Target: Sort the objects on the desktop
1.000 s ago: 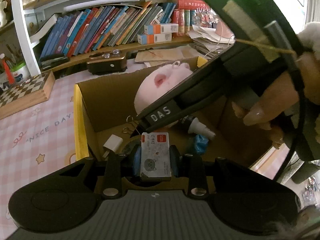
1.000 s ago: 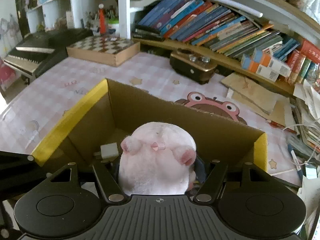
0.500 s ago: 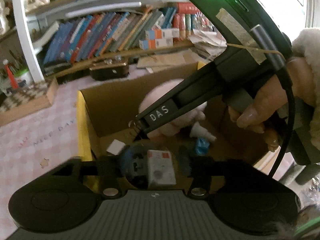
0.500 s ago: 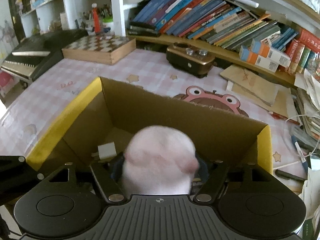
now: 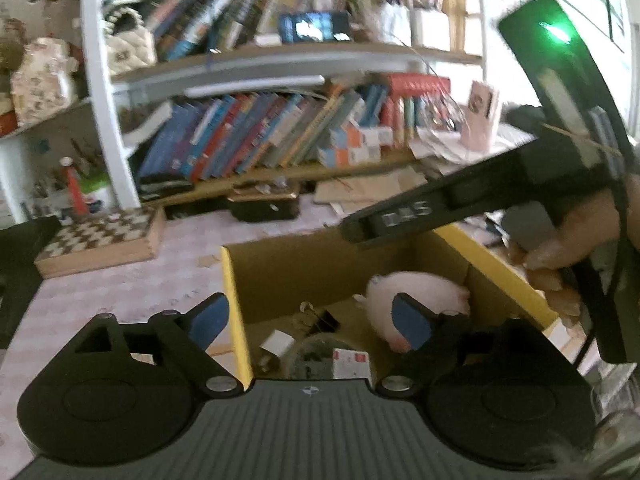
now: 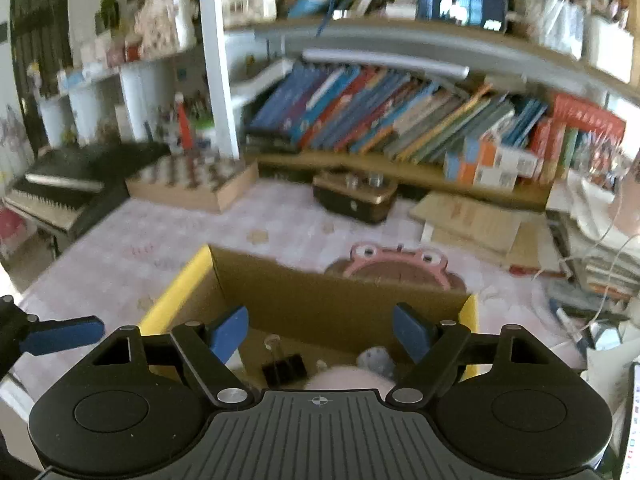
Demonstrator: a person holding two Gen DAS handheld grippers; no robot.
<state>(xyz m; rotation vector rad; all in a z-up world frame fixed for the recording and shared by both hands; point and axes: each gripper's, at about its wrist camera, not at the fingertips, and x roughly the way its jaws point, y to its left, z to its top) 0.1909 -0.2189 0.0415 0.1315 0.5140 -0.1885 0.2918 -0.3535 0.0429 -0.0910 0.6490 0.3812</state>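
Cardboard box (image 5: pixel 320 268) sitting centre-low in frame on pink bench (image 6: pixel 168 248), collecting sorted items. Plush toy (image 5: pixel 416 292) lying inside at right, small card box (image 5: pixel 352 360) at bottom. Left claw (image 5: pixel 308 320) and right claw (image 6: pixel 320 334) both opening, nothing between pads, hovering over box.

We see a desk under a pink checked mat (image 6: pixel 168 248) printed with stars and a pink frog face; on it stands an open cardboard box (image 6: pixel 320 300) with yellow-taped edges; behind it to the left lies a wooden chessboard (image 6: pixel 192 184); near the back sits a dark brown box with metal knobs (image 6: pixel 354 198); flat cardboard sheets (image 6: pixel 472 220) lie to the right; a black keyboard (image 6: pixel 60 184) rests at the far left.
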